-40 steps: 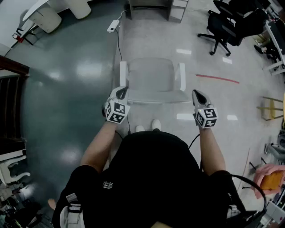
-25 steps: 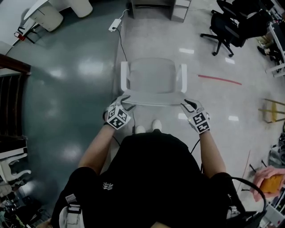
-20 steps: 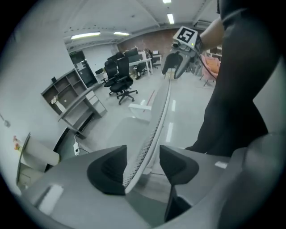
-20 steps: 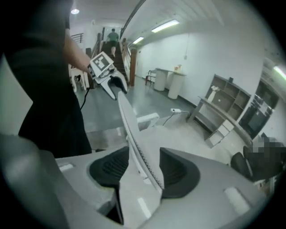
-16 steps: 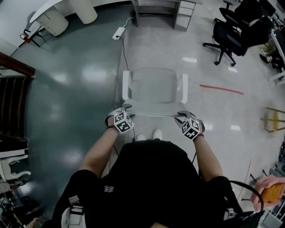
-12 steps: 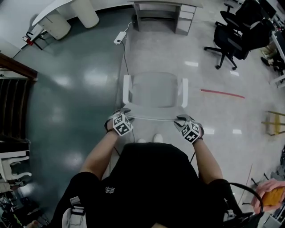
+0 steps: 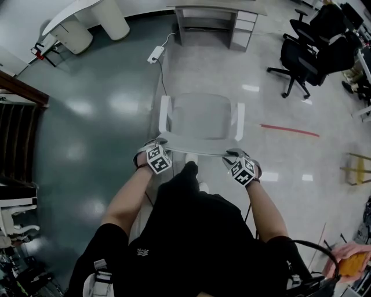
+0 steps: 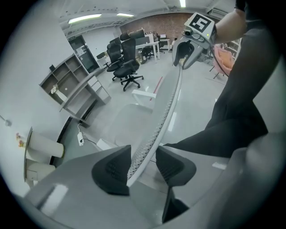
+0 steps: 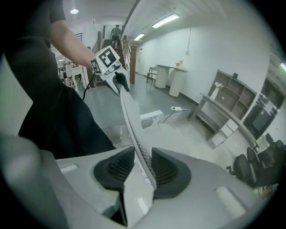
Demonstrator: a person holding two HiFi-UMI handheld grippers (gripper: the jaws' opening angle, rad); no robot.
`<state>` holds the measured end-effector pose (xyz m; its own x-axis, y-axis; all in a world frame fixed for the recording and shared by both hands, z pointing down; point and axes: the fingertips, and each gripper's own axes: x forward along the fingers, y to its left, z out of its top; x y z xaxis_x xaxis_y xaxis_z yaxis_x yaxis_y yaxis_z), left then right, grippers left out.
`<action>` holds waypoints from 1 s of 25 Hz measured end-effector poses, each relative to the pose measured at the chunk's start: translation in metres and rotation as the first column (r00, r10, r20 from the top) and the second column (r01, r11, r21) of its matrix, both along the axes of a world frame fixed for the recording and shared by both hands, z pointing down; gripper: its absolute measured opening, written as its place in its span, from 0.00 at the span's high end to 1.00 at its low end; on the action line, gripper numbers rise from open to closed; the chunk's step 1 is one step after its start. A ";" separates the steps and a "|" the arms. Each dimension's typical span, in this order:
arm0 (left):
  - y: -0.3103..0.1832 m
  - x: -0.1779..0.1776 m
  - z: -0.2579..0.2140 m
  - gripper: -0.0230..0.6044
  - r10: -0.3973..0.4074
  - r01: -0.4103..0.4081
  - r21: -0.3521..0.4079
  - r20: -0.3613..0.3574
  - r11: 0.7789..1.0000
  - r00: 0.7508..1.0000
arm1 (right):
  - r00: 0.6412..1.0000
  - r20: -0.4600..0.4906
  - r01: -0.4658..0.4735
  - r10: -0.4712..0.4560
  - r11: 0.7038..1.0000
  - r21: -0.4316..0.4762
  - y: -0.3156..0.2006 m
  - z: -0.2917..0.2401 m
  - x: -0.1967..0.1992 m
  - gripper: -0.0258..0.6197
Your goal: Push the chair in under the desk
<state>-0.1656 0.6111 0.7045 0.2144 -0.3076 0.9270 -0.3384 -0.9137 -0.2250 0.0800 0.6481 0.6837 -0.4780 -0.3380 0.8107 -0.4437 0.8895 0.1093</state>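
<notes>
The white chair [image 7: 200, 116] stands in front of me, facing a grey desk [image 7: 214, 11] at the far end of the floor. Its mesh backrest [image 7: 197, 152] runs edge-on between both grippers. My left gripper [image 7: 162, 144] is at the backrest's left top corner. In the left gripper view, the backrest rim [image 8: 154, 129] lies between the closing jaws of the left gripper [image 8: 143, 157], with a slight gap still showing. My right gripper [image 7: 233, 155] is at the right top corner. In the right gripper view, the right gripper [image 9: 142, 163] is shut on the backrest rim [image 9: 134, 134].
A white power strip [image 7: 154, 55] with its cable lies on the floor left of the chair's path. Black office chairs [image 7: 307, 52] stand at the far right, and white pedestals [image 7: 87, 23] at the far left. A red tape line [image 7: 290, 129] marks the floor. My dark knee [image 7: 186, 174] is behind the backrest.
Both grippers came in from beside the chair onto the backrest's top corners. The desk has come further into view. My knee has come forward behind the backrest.
</notes>
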 end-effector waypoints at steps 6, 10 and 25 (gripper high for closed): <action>-0.056 0.002 -0.001 0.67 0.011 -0.011 0.015 -0.024 1.000 1.000 | 1.000 -0.012 -0.022 0.022 1.000 0.009 -0.056 -0.001 0.003 0.77; -0.092 0.010 0.003 0.68 0.041 -0.041 0.001 -0.033 0.999 0.999 | 0.999 -0.033 -0.028 0.028 1.000 0.004 -0.095 0.003 0.010 0.76; -0.223 0.018 0.005 0.68 0.083 -0.085 -0.023 -0.068 0.996 0.994 | 0.991 -0.105 -0.084 0.084 0.996 0.000 -0.222 0.007 0.016 0.76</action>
